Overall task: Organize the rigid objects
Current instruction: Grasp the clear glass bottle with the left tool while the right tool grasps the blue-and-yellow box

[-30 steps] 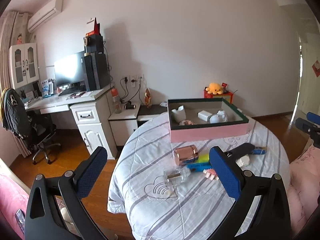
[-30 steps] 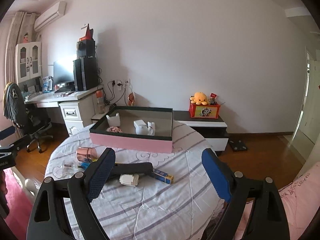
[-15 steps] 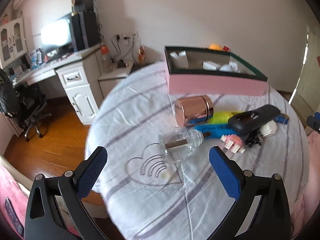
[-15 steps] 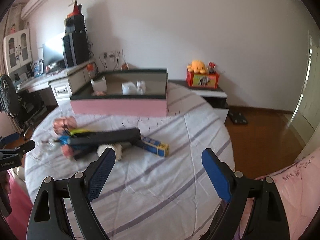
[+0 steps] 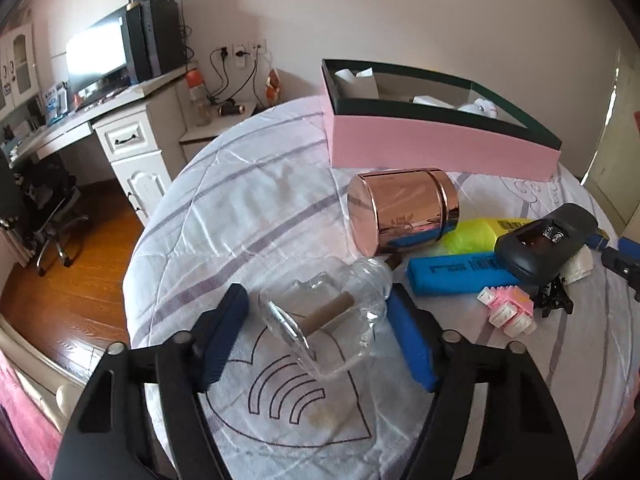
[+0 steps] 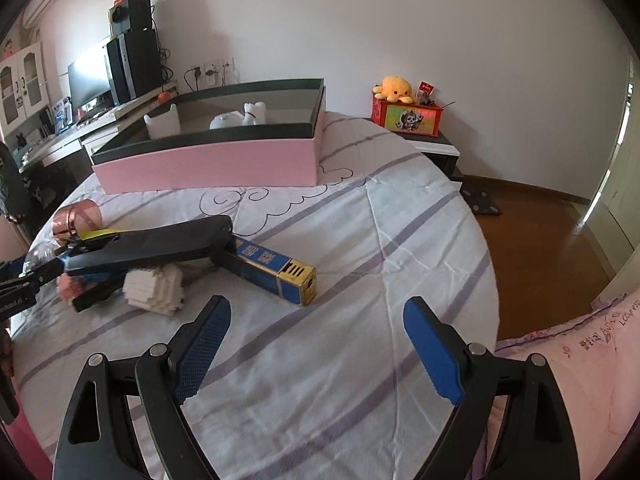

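We brought both grippers down toward the bench (image 5: pixel 248 200). Left gripper (image 5: pixel 316 320) fingers, wide apart a second ago, are closing around the clear glass bottle (image 5: pixel 332 320), now between them; contact unclear. Right gripper (image 6: pixel 316 336) now hangs low over bare cloth near the blue-and-gold box (image 6: pixel 276 272).

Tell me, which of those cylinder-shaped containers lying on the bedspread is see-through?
The clear glass bottle between the left fingers; the rose-gold canister beyond is opaque metal.
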Motion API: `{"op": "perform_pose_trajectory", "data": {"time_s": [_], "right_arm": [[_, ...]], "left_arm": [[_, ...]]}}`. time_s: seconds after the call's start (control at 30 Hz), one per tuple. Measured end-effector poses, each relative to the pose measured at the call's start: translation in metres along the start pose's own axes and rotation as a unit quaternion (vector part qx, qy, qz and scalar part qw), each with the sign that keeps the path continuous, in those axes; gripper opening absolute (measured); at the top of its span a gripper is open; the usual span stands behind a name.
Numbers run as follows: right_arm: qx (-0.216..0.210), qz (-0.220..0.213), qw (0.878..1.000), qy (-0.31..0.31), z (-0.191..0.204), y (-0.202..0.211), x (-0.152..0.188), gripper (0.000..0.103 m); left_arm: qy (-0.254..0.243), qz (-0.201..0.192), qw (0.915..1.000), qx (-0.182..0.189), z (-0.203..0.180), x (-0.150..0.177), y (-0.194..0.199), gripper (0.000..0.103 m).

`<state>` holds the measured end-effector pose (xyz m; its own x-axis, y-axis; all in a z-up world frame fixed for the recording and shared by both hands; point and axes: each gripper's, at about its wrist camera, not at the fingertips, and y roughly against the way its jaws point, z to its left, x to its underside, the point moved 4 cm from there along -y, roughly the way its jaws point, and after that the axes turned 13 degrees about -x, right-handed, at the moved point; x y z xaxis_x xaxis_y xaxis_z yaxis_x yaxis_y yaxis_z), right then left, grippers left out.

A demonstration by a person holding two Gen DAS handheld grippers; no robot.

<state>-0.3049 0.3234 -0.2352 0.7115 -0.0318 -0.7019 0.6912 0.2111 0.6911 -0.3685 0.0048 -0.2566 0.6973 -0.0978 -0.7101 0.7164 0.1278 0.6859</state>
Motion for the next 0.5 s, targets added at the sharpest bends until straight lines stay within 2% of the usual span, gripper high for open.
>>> {"op": "perform_pose_trajectory", "data": {"time_s": [0.03,0.33,0.5], "right_arm": [[-0.003,0.003,1.0,0.003,0.0,-0.004,-0.002,0.09],[-0.007,0.031,0.997,0.071,0.003,-0.026,-0.018,0.09],[-0.024,0.041,0.993,0.108,0.01,-0.035,-0.027,0.089]], "left_arm": [[-0.002,-0.003,1.0,0.004,0.0,-0.001,0.001,0.06],[-0.024,-0.006,0.9996,0.01,-0.002,0.002,0.012,0.06],[-0.031,-0.003,0.9994,0.015,-0.005,0.005,0.019,0.06]]}}
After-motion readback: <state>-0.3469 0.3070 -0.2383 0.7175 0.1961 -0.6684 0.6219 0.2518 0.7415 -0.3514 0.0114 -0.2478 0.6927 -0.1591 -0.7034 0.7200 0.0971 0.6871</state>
